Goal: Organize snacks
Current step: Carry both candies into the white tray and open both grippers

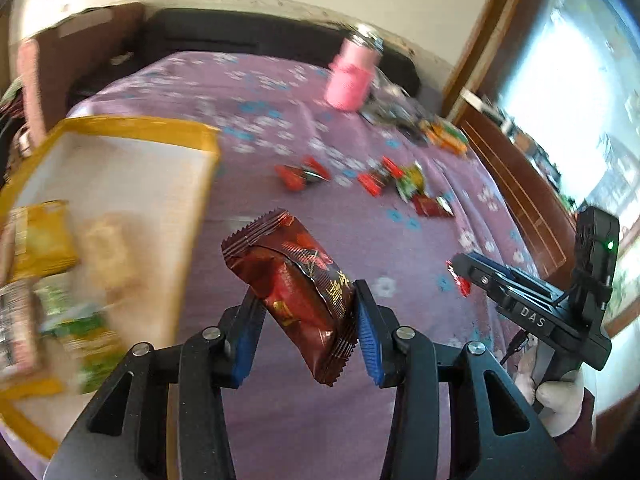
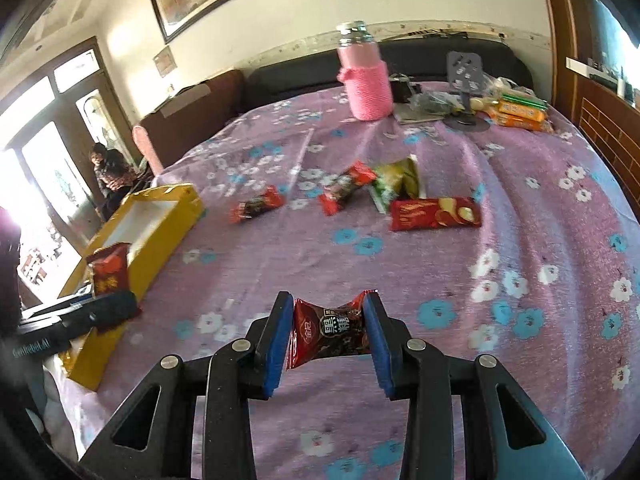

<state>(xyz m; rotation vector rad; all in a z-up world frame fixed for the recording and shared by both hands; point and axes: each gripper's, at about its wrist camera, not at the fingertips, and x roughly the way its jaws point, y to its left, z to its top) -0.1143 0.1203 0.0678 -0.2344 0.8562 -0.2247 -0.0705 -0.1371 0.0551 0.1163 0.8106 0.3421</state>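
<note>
My left gripper (image 1: 306, 300) is shut on a dark red snack packet (image 1: 292, 280) and holds it above the purple cloth, just right of the yellow box (image 1: 132, 128). That packet also shows in the right wrist view (image 2: 109, 266), at the box's (image 2: 176, 216) near edge. My right gripper (image 2: 329, 312) is shut on a small dark red candy (image 2: 330, 330) above the cloth. The right gripper shows at the right of the left wrist view (image 1: 464, 266). Loose snacks lie mid-table: a red chip packet (image 2: 436, 213), a green packet (image 2: 396, 184), two red candies (image 2: 258, 204).
The yellow box holds several snack packets (image 1: 44, 240). A pink-sleeved jar (image 2: 366, 80) stands at the back. A grey stand (image 2: 466, 76) and orange packets (image 2: 520, 114) sit back right. A wooden headboard (image 1: 520, 184) edges the right side. A person (image 2: 110, 172) sits far left.
</note>
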